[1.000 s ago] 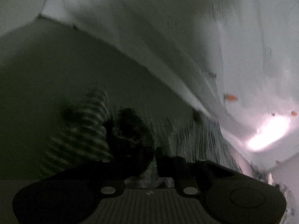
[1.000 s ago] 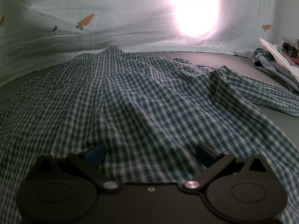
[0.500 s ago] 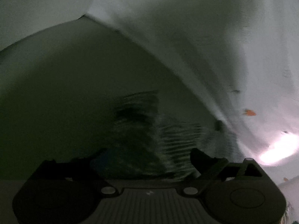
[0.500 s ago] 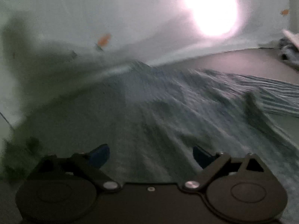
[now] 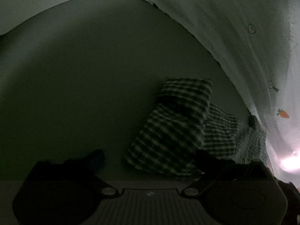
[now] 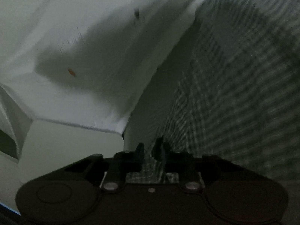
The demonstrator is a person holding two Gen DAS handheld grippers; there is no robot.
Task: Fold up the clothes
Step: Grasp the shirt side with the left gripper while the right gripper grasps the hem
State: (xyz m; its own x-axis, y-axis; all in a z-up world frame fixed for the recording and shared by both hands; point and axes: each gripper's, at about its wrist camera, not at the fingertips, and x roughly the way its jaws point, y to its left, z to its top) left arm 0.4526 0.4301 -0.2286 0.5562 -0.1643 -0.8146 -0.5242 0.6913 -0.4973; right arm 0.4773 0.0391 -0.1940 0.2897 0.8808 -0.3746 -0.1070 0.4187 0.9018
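Dim room, pale carrot-print sheet point(image 5: 234, 28) hung behind.
A grey tabletop point(image 5: 84, 75) fills the left; a bright glare point(image 5: 289, 162) sits lower right.

**The dark table under my tongs**

My table point(image 5: 93, 78) is a plain, dim grey-green surface. On it lies the checked shirt point(image 5: 174, 131), one sleeve folded over towards me, its far edge against the pale carrot-print sheet point(image 5: 234, 37) behind.
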